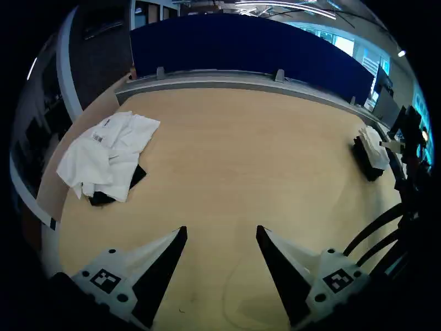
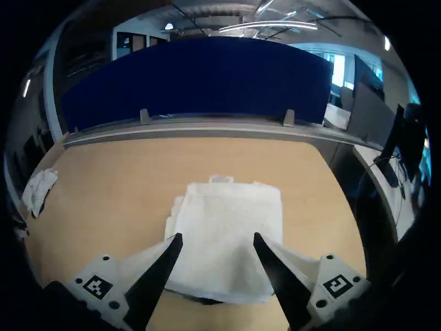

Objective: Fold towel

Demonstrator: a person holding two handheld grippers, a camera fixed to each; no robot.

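Note:
In the right gripper view a white towel [image 2: 229, 243], folded into a rough square, lies flat on the wooden table [image 2: 121, 176]. My right gripper [image 2: 216, 236] is open just over its near half, one finger on each side of the towel's middle. In the left gripper view my left gripper [image 1: 220, 229] is open above bare tabletop with nothing between its fingers. A loose heap of white towels [image 1: 110, 154] lies far off to its left, with something black under it.
A blue partition [image 1: 248, 49] with a grey rail runs along the table's far edge. At the right edge in the left gripper view a white cloth on a black object [image 1: 370, 150] sits beside dark stands and cables [image 1: 408, 182]. A small crumpled white cloth [image 2: 38, 190] lies far left.

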